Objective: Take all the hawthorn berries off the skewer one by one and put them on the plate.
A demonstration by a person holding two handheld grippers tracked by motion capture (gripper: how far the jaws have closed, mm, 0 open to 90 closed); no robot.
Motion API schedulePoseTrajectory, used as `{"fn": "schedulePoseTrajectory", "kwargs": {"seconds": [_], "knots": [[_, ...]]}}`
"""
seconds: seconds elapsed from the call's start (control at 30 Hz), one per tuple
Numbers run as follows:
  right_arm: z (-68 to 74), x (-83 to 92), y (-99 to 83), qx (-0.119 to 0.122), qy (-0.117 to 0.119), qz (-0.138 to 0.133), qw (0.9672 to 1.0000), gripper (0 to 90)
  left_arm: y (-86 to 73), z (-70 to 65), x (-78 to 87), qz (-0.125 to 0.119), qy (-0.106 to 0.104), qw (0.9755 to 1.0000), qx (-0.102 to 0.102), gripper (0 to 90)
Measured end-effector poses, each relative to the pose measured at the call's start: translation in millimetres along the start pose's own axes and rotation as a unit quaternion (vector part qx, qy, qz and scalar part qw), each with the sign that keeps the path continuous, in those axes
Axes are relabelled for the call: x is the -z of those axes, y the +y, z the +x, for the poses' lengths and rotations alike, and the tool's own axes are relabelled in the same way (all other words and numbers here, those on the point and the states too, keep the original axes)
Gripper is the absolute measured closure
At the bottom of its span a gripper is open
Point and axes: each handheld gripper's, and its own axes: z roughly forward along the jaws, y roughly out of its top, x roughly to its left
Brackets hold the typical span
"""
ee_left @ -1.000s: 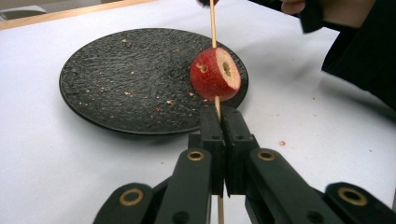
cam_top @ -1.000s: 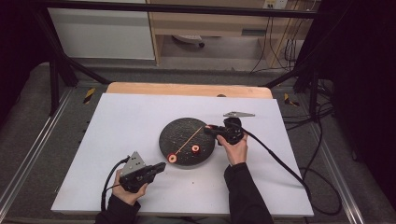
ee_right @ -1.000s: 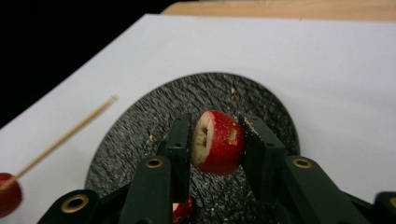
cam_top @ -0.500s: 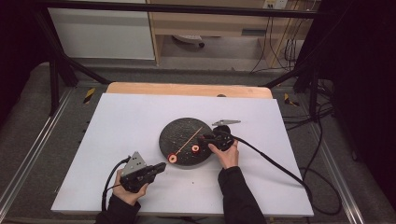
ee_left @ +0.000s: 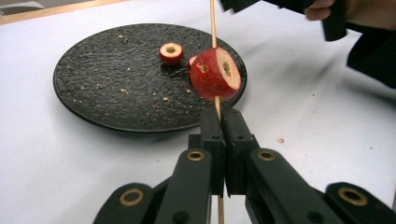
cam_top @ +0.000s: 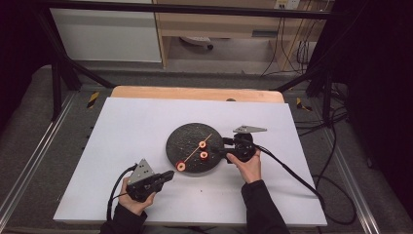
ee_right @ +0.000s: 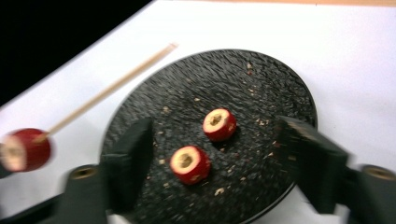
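A thin wooden skewer [ee_left: 213, 28] stands across the black plate [cam_top: 187, 134], with a red fruit piece [ee_left: 215, 74] threaded on it just above my left gripper [ee_left: 219, 114], which is shut on the stick. Seen from above, this gripper [cam_top: 168, 175] sits at the plate's near-left edge. Two more cored red pieces [ee_right: 219, 124] [ee_right: 189, 164] lie on the plate [ee_right: 261, 79]. My right gripper [ee_right: 219, 154] has just been opening; its jaws stand wide to either side of these pieces without touching them. From above it [cam_top: 225, 148] is at the plate's right rim.
The plate rests on a white sheet [cam_top: 131, 126] over a wooden table [cam_top: 195, 92]. Crumbs dot the plate. Cables trail from both grippers toward the near and right edges. Metal frame legs and shelving stand beyond the table.
My right gripper reached in over the plate, opened, and drew back to the right rim. A second loose fruit piece now lies on the plate. The left gripper has held still.
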Motion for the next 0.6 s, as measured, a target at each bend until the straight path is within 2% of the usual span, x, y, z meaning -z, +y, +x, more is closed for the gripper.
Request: {"fn": "schedulePoseTrajectory", "kwargs": {"seconds": [0.13,0.27,0.5,0.6], "knots": [[5.3,14.4,-6.5,-0.003,0.015,-0.009,0.9998,13.7,0.2,-2.3,-1.2,0.002,-0.002,1.0,-0.002,88.4],[13.0,22.8,-17.4,-0.001,0.026,-0.002,0.9996,5.9,0.2,-4.8,-2.8,0.004,-0.004,1.0,-0.005,88.4],[24.6,24.7,-35.6,0.002,0.041,0.004,0.9991,3.4,-0.1,-9.4,-6.5,0.008,-0.011,0.9999,-0.01,88.4],[27.4,23.6,-37.8,-0.006,0.046,0.003,0.9989,3.0,0.0,-12.8,-8.8,0.011,-0.016,0.9997,-0.013,88.4]]}}
